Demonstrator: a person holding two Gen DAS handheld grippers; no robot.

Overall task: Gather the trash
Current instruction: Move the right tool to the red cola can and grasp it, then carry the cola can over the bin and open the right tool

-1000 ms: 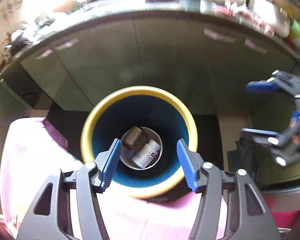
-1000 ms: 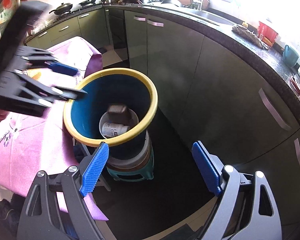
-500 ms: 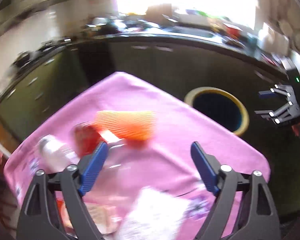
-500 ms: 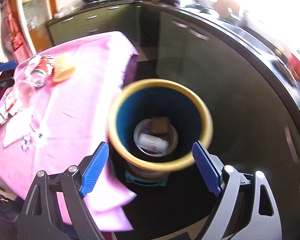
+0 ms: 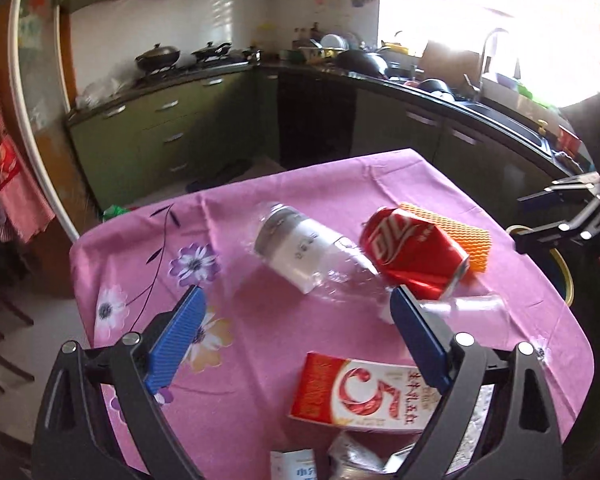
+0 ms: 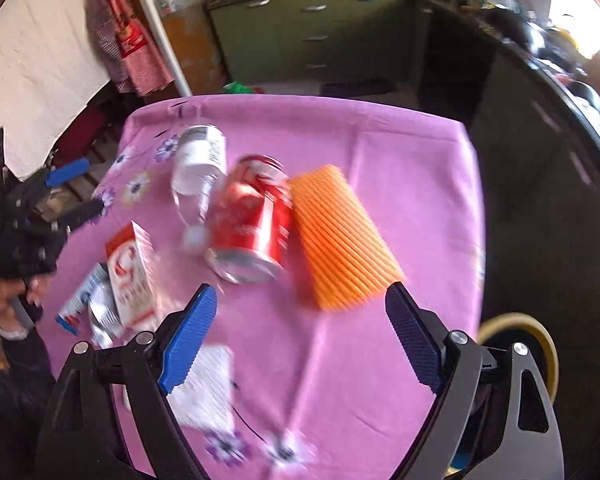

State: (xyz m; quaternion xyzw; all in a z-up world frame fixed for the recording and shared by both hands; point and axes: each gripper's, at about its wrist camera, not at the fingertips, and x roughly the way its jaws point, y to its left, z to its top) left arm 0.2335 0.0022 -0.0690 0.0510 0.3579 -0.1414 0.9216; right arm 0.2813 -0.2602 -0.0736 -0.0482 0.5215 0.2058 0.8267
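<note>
Blue-padded left tongs (image 5: 294, 338) are hanging over the near half of the bench (image 5: 228, 208), their jaws opening wide with nothing between them but pink cloth, and the right tongs (image 6: 300, 330) are likewise opening over the same cloth, empty. Going outward from the left tongs, the red-and-white carton (image 5: 364, 396) is lying just below and inside the right pad, its long side running across the view, while the clear bottle (image 5: 300, 250) with a white label is resting further ahead, slanting from upper left to lower right. Just beside it the red can (image 5: 416, 254) is lying on its side, open end toward the tongs' right. From the right tongs, the orange corrugated sleeve (image 6: 342, 236) is sitting straight ahead between the pads' lines, its long axis pointing away and slightly left, with the can (image 6: 254, 220) touching or nearly touching its left edge. The yellow-rimmed bin (image 6: 540, 344) is showing off the bench's right corner. By this layout the right tongs look nearer the sleeve, the left nearer the carton and bottle.
</note>
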